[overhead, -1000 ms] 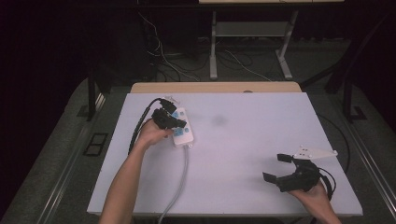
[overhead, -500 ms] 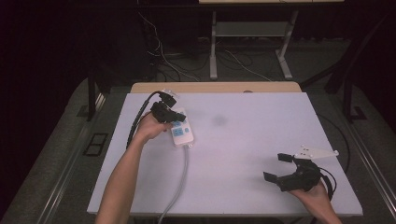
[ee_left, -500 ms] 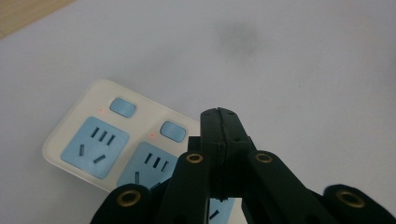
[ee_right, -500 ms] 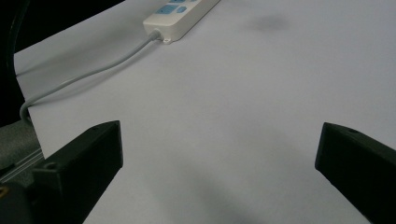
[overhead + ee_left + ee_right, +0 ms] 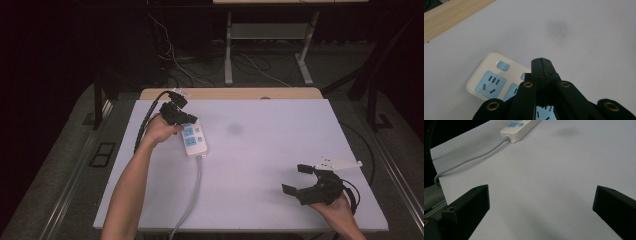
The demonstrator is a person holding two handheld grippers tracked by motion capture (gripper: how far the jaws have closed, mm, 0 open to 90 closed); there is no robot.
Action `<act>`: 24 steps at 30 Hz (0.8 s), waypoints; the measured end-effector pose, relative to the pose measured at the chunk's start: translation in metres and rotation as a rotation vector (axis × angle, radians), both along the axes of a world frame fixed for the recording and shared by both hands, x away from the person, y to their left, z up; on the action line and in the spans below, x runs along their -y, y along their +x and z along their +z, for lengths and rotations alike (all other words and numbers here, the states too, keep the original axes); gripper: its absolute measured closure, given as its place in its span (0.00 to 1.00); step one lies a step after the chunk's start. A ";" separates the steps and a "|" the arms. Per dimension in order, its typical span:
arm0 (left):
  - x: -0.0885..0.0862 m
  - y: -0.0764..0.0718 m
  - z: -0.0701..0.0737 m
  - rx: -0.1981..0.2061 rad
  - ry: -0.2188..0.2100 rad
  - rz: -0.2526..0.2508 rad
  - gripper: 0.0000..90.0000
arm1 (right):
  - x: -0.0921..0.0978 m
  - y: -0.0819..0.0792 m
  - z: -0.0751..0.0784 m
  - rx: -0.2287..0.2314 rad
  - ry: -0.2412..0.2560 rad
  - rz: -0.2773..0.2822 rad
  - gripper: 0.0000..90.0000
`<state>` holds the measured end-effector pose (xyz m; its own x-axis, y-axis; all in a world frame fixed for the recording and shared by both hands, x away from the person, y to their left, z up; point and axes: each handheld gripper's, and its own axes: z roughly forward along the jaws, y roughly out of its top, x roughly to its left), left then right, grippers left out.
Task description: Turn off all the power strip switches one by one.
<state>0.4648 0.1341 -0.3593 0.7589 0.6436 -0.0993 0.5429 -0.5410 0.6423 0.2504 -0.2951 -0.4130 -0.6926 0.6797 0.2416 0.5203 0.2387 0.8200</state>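
At the far left of the white table top (image 5: 260, 150), the white power strip (image 5: 193, 140) lies flat with its blue sockets facing up, its grey cord (image 5: 192, 195) running back toward the near edge and over it. The left gripper (image 5: 178, 119) sits over the strip's far end; in the left gripper view its jaws are pressed together with nothing between them, the tip (image 5: 541, 65) above the strip (image 5: 495, 80) next to a small blue button (image 5: 503, 66). Well apart, at the near right, the right gripper (image 5: 304, 180) rests low over bare table with its jaws spread wide and empty. A faint grey smudge (image 5: 234, 128) marks the table beyond the strip.
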 end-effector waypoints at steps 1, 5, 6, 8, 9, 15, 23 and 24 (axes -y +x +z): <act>0.000 0.001 0.000 0.005 0.005 0.003 0.99 | 0.000 0.000 0.000 0.000 0.000 0.000 0.01; 0.002 0.005 -0.002 0.013 0.020 0.013 0.99 | 0.000 0.001 -0.001 -0.004 -0.003 0.001 0.01; 0.002 0.005 -0.003 0.015 0.027 0.012 0.99 | 0.000 0.000 -0.001 -0.004 -0.003 0.001 0.01; 0.002 0.007 -0.005 0.017 0.034 0.019 0.99 | 0.000 0.000 -0.001 -0.003 -0.003 0.001 0.01; 0.002 0.007 -0.006 0.017 0.039 0.025 0.99 | 0.000 0.000 -0.001 -0.003 -0.002 0.000 0.01; 0.004 0.010 -0.011 0.025 0.053 0.037 0.99 | 0.000 0.000 -0.001 -0.003 -0.003 0.002 0.01; 0.009 0.012 -0.021 0.022 0.065 0.034 0.99 | 0.000 0.000 -0.001 -0.004 -0.006 0.004 0.01; 0.009 0.012 -0.022 0.019 0.061 0.035 0.99 | 0.000 0.000 -0.001 -0.004 -0.006 0.003 0.01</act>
<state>0.4768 0.1249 -0.3814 0.7369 0.6745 -0.0447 0.5504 -0.5603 0.6189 0.2509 -0.2950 -0.4143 -0.6940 0.6787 0.2402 0.5227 0.2455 0.8164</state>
